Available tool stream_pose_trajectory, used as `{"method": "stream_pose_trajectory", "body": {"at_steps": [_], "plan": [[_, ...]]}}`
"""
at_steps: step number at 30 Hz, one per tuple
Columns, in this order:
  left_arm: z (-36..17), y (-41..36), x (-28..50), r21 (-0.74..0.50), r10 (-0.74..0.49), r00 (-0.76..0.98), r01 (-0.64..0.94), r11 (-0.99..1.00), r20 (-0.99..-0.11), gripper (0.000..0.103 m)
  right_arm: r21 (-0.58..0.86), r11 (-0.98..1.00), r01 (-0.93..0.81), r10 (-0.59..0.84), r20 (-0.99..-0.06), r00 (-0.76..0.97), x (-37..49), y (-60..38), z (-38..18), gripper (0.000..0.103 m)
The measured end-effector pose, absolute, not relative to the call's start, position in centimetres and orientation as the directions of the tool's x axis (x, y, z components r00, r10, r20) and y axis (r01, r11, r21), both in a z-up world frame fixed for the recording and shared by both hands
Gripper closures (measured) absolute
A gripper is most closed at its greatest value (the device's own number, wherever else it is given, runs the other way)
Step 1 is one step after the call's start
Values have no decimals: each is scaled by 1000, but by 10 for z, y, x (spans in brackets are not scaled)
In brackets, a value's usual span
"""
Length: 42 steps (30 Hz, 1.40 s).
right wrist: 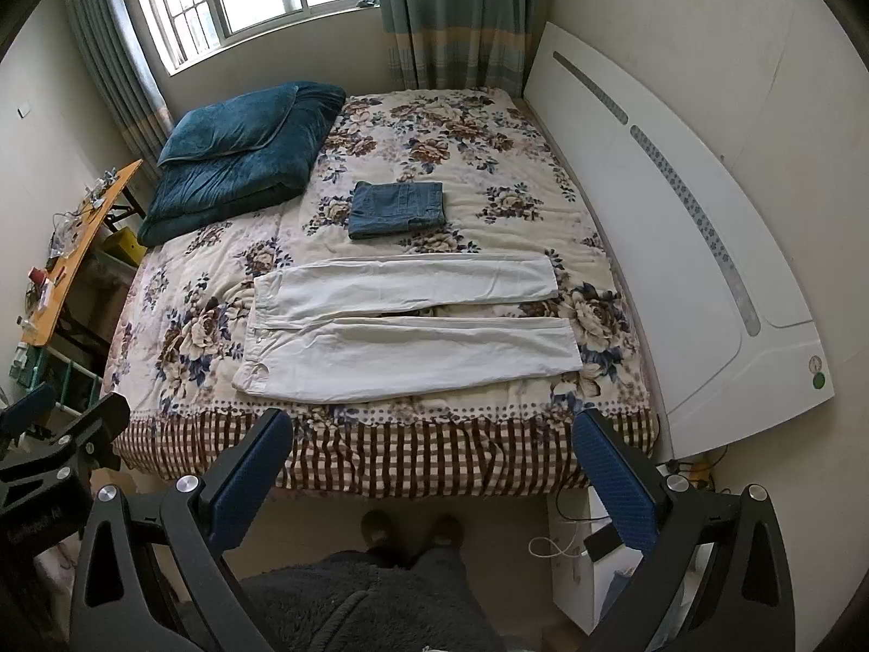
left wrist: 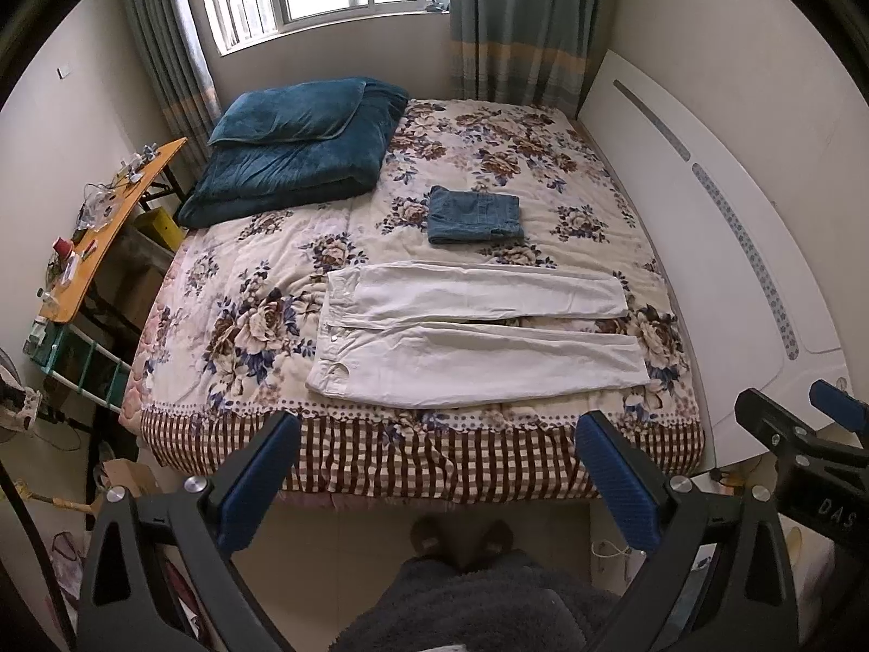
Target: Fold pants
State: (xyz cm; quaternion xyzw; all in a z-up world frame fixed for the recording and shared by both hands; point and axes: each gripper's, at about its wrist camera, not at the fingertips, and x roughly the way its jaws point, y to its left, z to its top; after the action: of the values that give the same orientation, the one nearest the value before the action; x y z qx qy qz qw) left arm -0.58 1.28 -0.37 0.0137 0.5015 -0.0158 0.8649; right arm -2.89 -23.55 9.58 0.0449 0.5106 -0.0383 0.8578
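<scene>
White pants (left wrist: pixel 478 337) lie flat and unfolded on the floral bed cover (left wrist: pixel 260 250), waistband to the left, both legs stretched to the right; they also show in the right wrist view (right wrist: pixel 407 326). My left gripper (left wrist: pixel 434 445) is open and empty, held above the floor in front of the bed's near edge, well short of the pants. My right gripper (right wrist: pixel 432 445) is open and empty too, beside the left one; part of it shows at the right of the left wrist view (left wrist: pixel 804 424).
Folded blue jeans (left wrist: pixel 475 214) lie behind the white pants. A folded teal blanket with a pillow (left wrist: pixel 293 146) sits at the far left of the bed. A white headboard (left wrist: pixel 733 250) runs along the right. A cluttered orange table (left wrist: pixel 103 233) stands left of the bed.
</scene>
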Motion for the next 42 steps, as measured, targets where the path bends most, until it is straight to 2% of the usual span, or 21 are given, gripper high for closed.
{"method": "stream_pose_trajectory", "body": {"at_steps": [42], "plan": [[13, -9, 6, 6, -17, 502, 43, 999, -864, 0, 44, 993, 106, -15, -870, 493, -20, -231, 122, 0]]}}
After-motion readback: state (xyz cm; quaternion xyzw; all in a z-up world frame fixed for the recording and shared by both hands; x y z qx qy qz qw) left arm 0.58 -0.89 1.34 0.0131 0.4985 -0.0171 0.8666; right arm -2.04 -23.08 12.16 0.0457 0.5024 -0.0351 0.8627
